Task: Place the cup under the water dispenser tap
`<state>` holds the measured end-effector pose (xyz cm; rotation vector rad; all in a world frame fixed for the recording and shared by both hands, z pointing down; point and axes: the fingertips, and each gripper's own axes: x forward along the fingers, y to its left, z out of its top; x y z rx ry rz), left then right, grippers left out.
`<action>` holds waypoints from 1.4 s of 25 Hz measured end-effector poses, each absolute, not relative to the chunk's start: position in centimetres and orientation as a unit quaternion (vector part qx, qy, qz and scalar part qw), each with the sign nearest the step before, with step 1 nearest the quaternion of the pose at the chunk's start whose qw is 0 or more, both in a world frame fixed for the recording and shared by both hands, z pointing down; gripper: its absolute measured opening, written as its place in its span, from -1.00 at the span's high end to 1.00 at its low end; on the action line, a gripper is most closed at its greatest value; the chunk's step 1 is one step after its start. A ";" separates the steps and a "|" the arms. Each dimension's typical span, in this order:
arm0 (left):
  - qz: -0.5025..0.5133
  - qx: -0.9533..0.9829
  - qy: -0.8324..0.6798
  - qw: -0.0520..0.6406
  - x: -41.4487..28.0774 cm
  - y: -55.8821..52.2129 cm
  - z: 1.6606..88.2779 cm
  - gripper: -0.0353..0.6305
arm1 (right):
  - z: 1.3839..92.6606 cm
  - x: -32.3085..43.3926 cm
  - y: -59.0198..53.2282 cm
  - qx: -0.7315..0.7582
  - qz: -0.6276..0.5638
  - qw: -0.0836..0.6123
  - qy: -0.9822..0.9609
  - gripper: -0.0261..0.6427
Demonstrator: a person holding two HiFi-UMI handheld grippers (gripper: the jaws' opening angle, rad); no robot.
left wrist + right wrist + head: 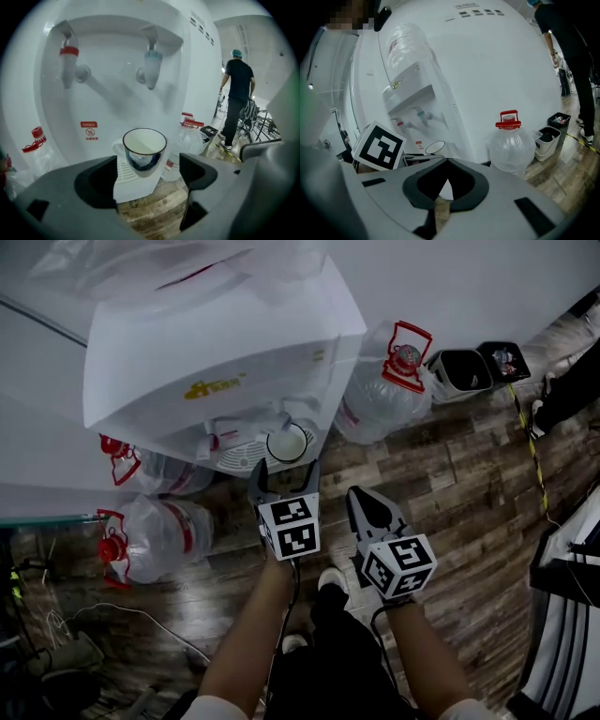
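Note:
A white cup with a dark rim [287,442] [144,149] stands upright on the drip tray [125,173] of the white water dispenser [216,343]. It sits roughly below the blue tap [151,70]; the red tap [69,60] is to its left. My left gripper [285,472] [147,176] is open, its jaws spread wide just short of the cup and not touching it. My right gripper [357,498] [446,163] is shut and empty, held back to the right of the left one. The cup's rim [435,147] also shows small in the right gripper view.
Large water bottles with red caps stand right of the dispenser [386,388] [511,144] and lie at its left [155,535]. Two small bins [461,371] stand on the wooden floor at the back right. A person [239,93] stands farther off. Cables [56,624] lie at the left.

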<state>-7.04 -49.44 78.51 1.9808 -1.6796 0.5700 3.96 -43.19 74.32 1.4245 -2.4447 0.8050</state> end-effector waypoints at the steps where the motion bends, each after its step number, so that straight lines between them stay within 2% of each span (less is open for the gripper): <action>1: 0.209 0.725 -0.610 0.242 -7.1 -48.4 77.8 -0.44 | 73.6 3.9 -42.3 0.483 0.274 0.101 -0.826 0.86; 14: 0.212 0.765 -0.564 0.229 -10.6 -31.5 62.4 -0.41 | 58.7 0.3 -28.4 0.503 0.254 0.076 -0.823 0.86; 25: 0.190 0.795 -0.540 0.200 -13.2 -18.2 47.0 -0.07 | 44.6 -1.8 -17.2 0.511 0.221 0.059 -0.828 0.86; 29: 0.185 0.807 -0.527 0.194 -12.7 -13.2 43.2 0.20 | 40.6 -2.0 -13.2 0.509 0.211 0.067 -0.832 0.86; 35: 0.184 0.812 -0.526 0.172 -12.2 -6.5 38.9 0.37 | 35.7 -1.2 -7.2 0.506 0.199 0.063 -0.837 0.86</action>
